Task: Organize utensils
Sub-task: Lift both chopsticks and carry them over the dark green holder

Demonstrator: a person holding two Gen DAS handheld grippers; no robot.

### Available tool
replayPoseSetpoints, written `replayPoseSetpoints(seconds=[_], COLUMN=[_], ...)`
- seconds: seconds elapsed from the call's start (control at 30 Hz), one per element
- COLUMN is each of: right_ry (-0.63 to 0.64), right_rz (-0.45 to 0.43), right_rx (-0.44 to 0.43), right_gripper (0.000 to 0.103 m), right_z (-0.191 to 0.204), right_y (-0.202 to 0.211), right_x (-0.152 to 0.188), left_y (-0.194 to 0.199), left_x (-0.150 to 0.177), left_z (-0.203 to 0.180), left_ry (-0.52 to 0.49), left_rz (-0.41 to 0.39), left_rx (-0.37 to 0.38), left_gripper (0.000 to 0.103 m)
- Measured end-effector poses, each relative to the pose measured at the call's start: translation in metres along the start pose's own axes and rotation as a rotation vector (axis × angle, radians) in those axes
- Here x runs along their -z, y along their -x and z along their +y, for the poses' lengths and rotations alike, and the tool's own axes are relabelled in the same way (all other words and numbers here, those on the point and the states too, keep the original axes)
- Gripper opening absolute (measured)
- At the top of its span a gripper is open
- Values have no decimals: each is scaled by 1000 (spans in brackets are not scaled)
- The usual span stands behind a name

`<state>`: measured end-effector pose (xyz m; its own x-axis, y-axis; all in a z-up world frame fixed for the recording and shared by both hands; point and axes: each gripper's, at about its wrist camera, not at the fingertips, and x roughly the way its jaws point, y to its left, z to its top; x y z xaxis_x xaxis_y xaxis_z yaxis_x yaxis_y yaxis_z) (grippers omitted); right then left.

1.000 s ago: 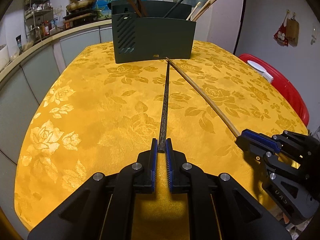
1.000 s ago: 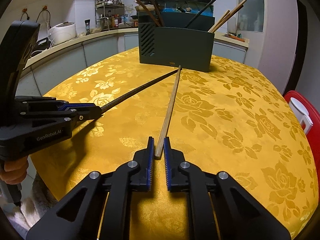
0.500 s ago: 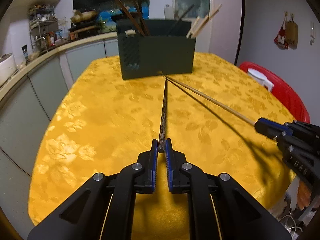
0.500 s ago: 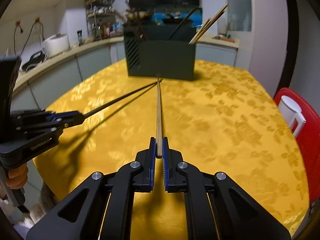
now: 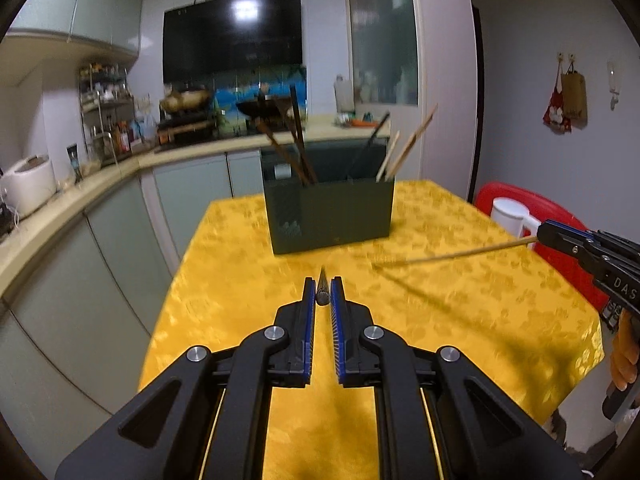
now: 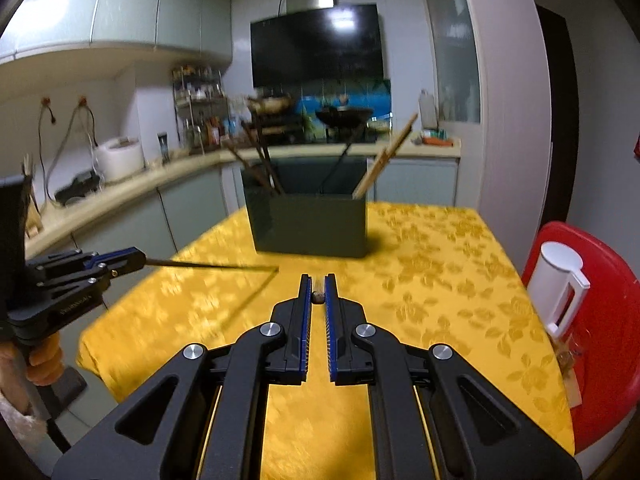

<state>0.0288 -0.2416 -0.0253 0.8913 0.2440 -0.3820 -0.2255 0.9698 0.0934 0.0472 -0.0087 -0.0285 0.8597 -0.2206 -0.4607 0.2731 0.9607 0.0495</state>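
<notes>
dark chopstick [image 5: 322,294] points toward holder [image 5: 332,216]

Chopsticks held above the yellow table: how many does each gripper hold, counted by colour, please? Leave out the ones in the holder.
Black chopstick: 1, in the left gripper
Light wooden chopstick: 1, in the right gripper
Total: 2

Your two wrist cameras are looking forward along each claw, above the table [image 5: 248,248], both facing the dark holder [image 6: 308,224] (shared, mid-distance).
</notes>
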Motion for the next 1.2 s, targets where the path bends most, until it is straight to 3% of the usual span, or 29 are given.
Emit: replayPoseSetpoints(seconds=[0.53, 1.2], right_ry=[29, -43], right_rz=[-148, -56], right_rx=[-1, -16], right_gripper=[7, 7], right_z=[-2, -27], right_y=[25, -17], right_x=[-62, -104], left_y=[35, 15], left_x=[-64, -106], left_z=[2, 4], left_ry=[-6, -49], left_rz=[-130, -87], left_rx=[23, 48], left_gripper=[7, 7])
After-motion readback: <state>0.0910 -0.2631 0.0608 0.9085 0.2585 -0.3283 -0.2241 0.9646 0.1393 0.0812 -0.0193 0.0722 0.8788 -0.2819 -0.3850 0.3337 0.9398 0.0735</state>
